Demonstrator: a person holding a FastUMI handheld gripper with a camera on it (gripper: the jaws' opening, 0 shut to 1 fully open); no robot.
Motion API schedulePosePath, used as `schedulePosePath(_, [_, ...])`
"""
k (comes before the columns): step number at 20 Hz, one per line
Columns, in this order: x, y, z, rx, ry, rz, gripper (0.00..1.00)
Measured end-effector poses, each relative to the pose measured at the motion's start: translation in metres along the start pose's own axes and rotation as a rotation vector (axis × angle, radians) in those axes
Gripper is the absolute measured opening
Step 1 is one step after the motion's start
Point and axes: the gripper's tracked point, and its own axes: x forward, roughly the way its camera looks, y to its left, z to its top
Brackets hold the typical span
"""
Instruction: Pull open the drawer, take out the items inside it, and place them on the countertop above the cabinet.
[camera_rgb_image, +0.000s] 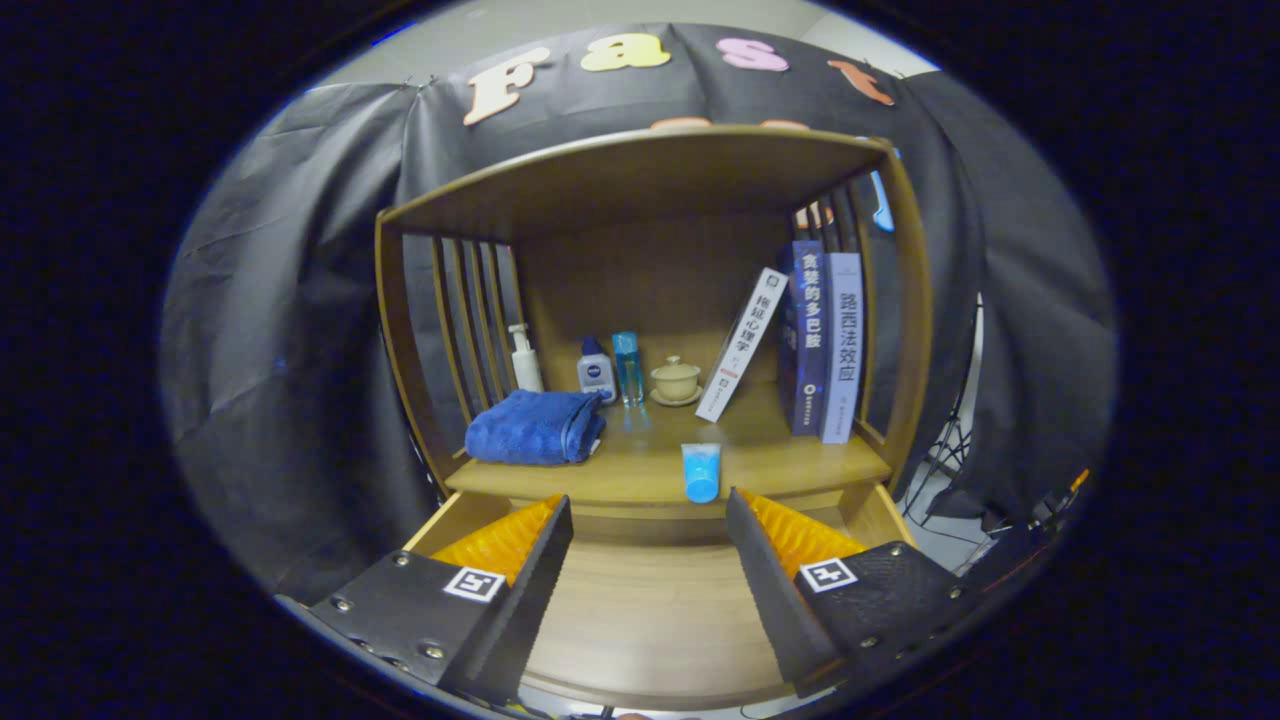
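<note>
The wooden drawer (650, 610) is pulled out below me, its bare floor showing between my fingers. My gripper (650, 515) hangs open above it, with nothing between the fingers. Just beyond the fingertips, a small blue tube (701, 472) lies on the countertop (790, 462) near its front edge. The countertop is the floor of a wooden cabinet shelf with slatted sides.
On the countertop sit a folded blue towel (535, 427) at the left, a white pump bottle (523, 360), a small white-and-blue bottle (596, 371), a clear blue bottle (628, 368), a lidded cup on a saucer (676, 381), a leaning white book (742, 345) and two upright books (825, 345).
</note>
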Motion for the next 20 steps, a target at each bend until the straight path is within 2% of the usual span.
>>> schedulePosePath(6, [-0.063, -0.009, -0.027, -0.012, -0.093, -0.038, 0.98])
schedulePosePath(13, [-0.112, -0.016, -0.055, -0.086, -0.237, -0.114, 0.98])
schedulePosePath(16, [-0.127, -0.011, -0.082, -0.126, -0.222, -0.103, 0.98])
schedulePosePath(20, [-0.135, -0.011, -0.119, -0.102, -0.181, -0.120, 0.98])
